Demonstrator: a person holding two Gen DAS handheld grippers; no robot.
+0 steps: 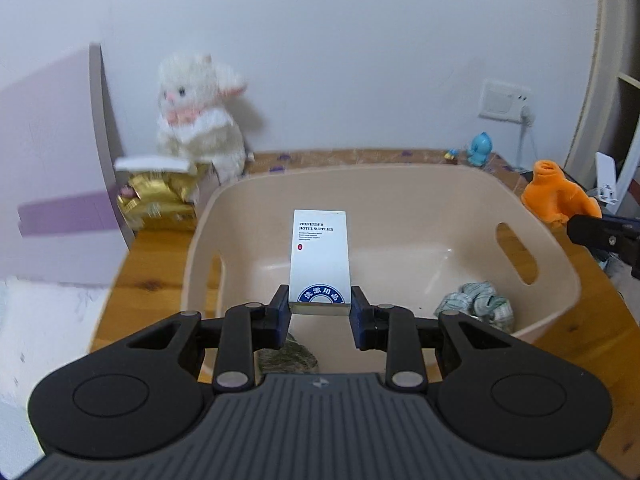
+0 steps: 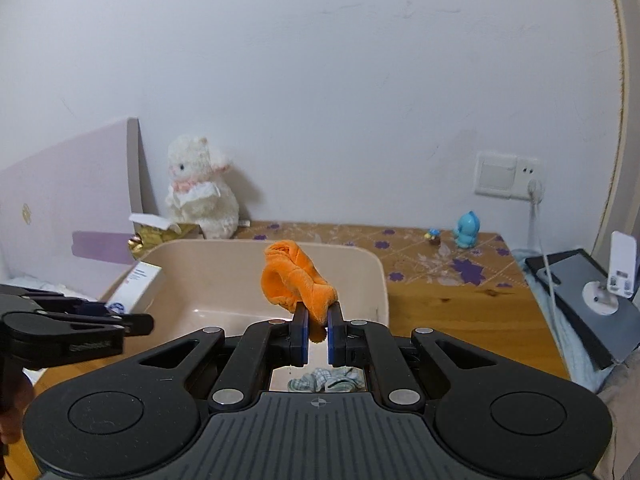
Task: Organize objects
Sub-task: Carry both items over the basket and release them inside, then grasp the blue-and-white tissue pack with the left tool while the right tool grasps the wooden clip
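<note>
I had my left gripper (image 1: 320, 304) pinching the white box (image 1: 320, 258) and my right gripper (image 2: 318, 334) pinching the orange plush (image 2: 294, 280), both over the beige tub (image 1: 400, 180) for dropping in

A home room: plush rabbit (image 2: 200, 188) on a wooden table (image 2: 452, 300).

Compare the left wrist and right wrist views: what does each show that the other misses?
Left wrist only: the box's printed face, "PREFERRED HOTEL SUPPLIES", and a dark item in the bin under the left tool.

Right wrist only: a dark tablet-like slab at the table's right edge.

Both: beige bin, white plush, orange plush in the right tool, crumpled cloth.
</note>
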